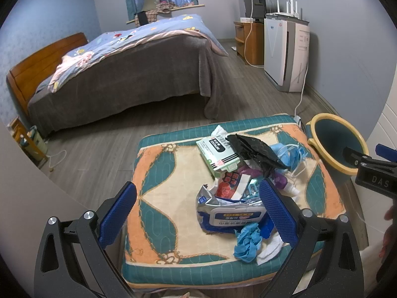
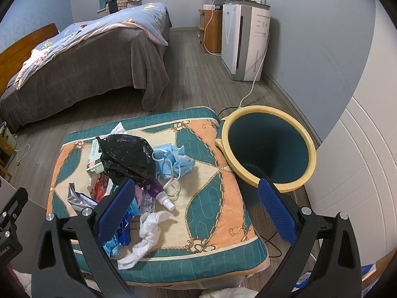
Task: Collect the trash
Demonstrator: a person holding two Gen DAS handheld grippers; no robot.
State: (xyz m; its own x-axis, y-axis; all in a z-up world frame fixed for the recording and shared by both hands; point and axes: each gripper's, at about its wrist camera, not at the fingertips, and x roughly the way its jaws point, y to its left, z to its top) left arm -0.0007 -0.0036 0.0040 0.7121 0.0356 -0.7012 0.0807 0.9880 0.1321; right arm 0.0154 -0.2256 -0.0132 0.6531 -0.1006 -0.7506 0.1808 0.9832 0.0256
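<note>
Hand-held grippers, left (image 1: pixel 198 213) and right (image 2: pixel 196 211), gaping above cushion (image 2: pixel 211 198).

Readable print on the trash and the gear

In the left wrist view the white and green box (image 1: pixel 218 154) carries a black label that seems to read "COJALIN", next to small script too fine to read. The right hand-held gripper (image 1: pixel 372 157) shows "DAS" on its black body. The wet wipes pack (image 1: pixel 233 217) has a blue lid label with characters too blurred to make out. The red wrapper (image 1: pixel 229 182) bears an illegible printed pattern.
</note>
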